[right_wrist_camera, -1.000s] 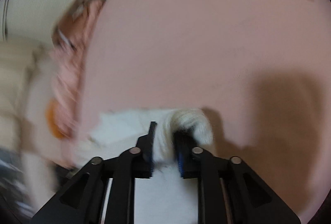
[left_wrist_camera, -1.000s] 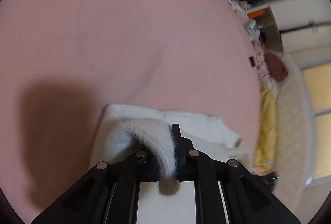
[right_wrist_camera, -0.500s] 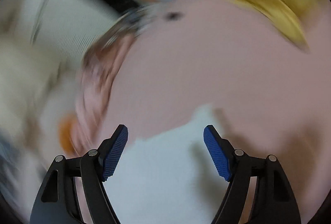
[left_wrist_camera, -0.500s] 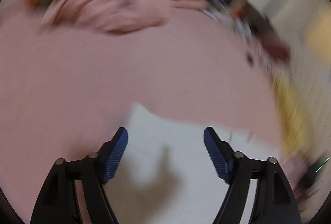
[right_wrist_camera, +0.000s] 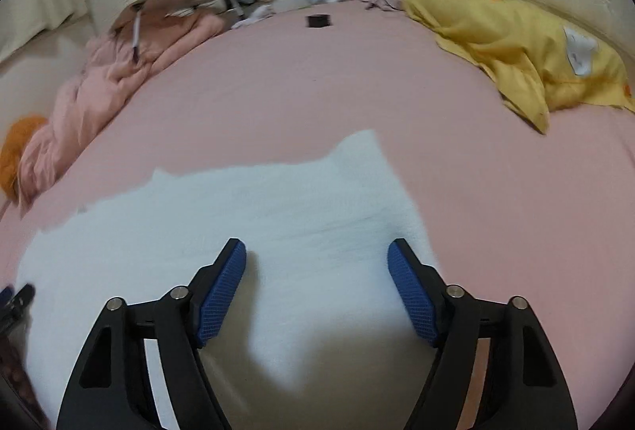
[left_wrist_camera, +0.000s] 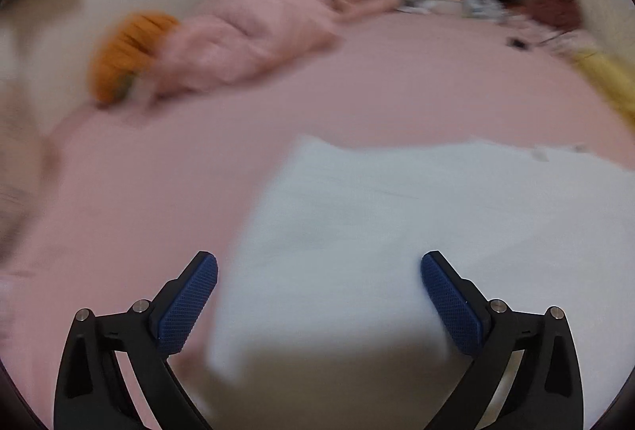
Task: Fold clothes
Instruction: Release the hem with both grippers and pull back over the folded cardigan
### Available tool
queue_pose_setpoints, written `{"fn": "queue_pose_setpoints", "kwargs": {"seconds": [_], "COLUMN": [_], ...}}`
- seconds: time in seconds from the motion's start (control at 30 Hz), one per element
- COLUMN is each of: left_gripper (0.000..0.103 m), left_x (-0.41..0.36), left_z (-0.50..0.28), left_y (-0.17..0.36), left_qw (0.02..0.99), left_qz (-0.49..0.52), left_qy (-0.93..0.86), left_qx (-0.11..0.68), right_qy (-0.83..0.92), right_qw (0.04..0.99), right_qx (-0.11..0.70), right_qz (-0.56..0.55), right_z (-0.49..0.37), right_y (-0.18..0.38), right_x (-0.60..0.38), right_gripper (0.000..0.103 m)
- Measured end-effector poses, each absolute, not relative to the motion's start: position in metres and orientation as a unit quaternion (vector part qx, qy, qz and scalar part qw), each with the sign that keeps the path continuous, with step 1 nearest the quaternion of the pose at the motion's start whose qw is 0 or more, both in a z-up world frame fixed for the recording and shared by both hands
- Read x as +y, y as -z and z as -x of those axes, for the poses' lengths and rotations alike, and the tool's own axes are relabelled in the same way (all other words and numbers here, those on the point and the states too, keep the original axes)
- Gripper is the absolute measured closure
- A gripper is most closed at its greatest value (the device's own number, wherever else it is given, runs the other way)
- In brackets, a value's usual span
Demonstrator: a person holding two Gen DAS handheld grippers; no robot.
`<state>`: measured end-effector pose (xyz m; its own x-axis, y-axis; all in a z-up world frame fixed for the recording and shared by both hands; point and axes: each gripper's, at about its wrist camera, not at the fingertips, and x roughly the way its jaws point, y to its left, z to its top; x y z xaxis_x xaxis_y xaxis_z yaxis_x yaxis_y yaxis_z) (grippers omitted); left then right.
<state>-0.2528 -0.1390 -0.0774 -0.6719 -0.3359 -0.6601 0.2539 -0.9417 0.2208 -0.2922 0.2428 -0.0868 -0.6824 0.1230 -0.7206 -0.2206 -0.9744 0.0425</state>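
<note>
Your left gripper point(left_wrist_camera: 319, 305) and right gripper point(right_wrist_camera: 316, 293) have just been opening, nothing held, with the white garment point(right_wrist_camera: 222, 227) lying flat right below, long side running across between them.

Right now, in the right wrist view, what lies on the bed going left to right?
Orange bundle → pink blanket → white garment, with the open right gripper over it → small black thing farther back → yellow cloth.

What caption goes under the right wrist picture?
Right gripper open above a white garment lying on the pink bed.
</note>
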Motion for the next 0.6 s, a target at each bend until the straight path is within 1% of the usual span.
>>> {"fn": "queue_pose_setpoints", "kwargs": {"seconds": [0.03, 0.07, 0.1, 0.17, 0.2, 0.27, 0.3, 0.33, 0.37, 0.43, 0.47, 0.5, 0.53, 0.57, 0.6], "left_gripper": [0.000, 0.000, 0.000, 0.000, 0.000, 0.000, 0.000, 0.000, 0.000, 0.000, 0.000, 0.000, 0.000, 0.000, 0.000], "left_x": [-0.139, -0.139, -0.139, -0.134, -0.131, -0.131, -0.139, -0.150, -0.166, -0.181, -0.185, -0.180, -0.170, -0.158, -0.149], "left_z": [0.243, 0.231, 0.219, 0.197, 0.192, 0.190, 0.191, 0.190, 0.188, 0.186, 0.184, 0.179, 0.173, 0.167, 0.161], "left_y": [0.069, 0.061, 0.054, 0.053, 0.060, 0.084, 0.093, 0.099, 0.100, 0.095, 0.089, 0.081, 0.073, 0.065, 0.060], "left_qw": [0.181, 0.167, 0.147, 0.075, 0.055, 0.066, 0.067, 0.066, 0.065, 0.094, 0.109, 0.130, 0.158, 0.174, 0.164], "left_qz": [-0.357, -0.347, -0.341, -0.353, -0.369, -0.410, -0.421, -0.428, -0.426, -0.422, -0.416, -0.402, -0.384, -0.369, -0.360], "left_qy": [0.914, 0.920, 0.927, 0.932, 0.928, 0.908, 0.903, 0.901, 0.902, 0.902, 0.903, 0.906, 0.907, 0.909, 0.915], "left_qx": [-0.072, -0.066, -0.056, -0.024, -0.026, -0.053, -0.047, -0.033, 0.001, 0.010, 0.002, -0.027, -0.064, -0.085, -0.083], "right_qy": [-0.919, -0.925, -0.932, -0.939, -0.937, -0.924, -0.919, -0.916, -0.915, -0.917, -0.918, -0.919, -0.921, -0.925, -0.931], "right_qw": [0.136, 0.160, 0.143, 0.028, -0.030, -0.105, -0.119, -0.097, -0.074, -0.070, -0.046, -0.022, 0.012, 0.052, 0.059], "right_qx": [0.017, -0.013, -0.017, 0.025, 0.046, 0.054, 0.043, 0.020, 0.012, 0.065, 0.060, 0.056, 0.039, 0.011, -0.004], "right_qz": [0.369, 0.343, 0.333, 0.342, 0.344, 0.363, 0.375, 0.388, 0.396, 0.388, 0.389, 0.390, 0.386, 0.375, 0.360], "right_z": [0.282, 0.268, 0.254, 0.226, 0.213, 0.191, 0.180, 0.172, 0.168, 0.163, 0.160, 0.157, 0.157, 0.155, 0.147], "right_y": [0.076, 0.066, 0.059, 0.055, 0.053, 0.064, 0.073, 0.086, 0.096, 0.095, 0.088, 0.082, 0.075, 0.068, 0.061], "right_x": [0.233, 0.223, 0.213, 0.193, 0.183, 0.166, 0.163, 0.166, 0.174, 0.202, 0.207, 0.212, 0.210, 0.200, 0.191], "right_gripper": [0.030, 0.030, 0.030, 0.029, 0.029, 0.029, 0.029, 0.030, 0.030, 0.035, 0.046, 0.047, 0.044, 0.039, 0.037]}}
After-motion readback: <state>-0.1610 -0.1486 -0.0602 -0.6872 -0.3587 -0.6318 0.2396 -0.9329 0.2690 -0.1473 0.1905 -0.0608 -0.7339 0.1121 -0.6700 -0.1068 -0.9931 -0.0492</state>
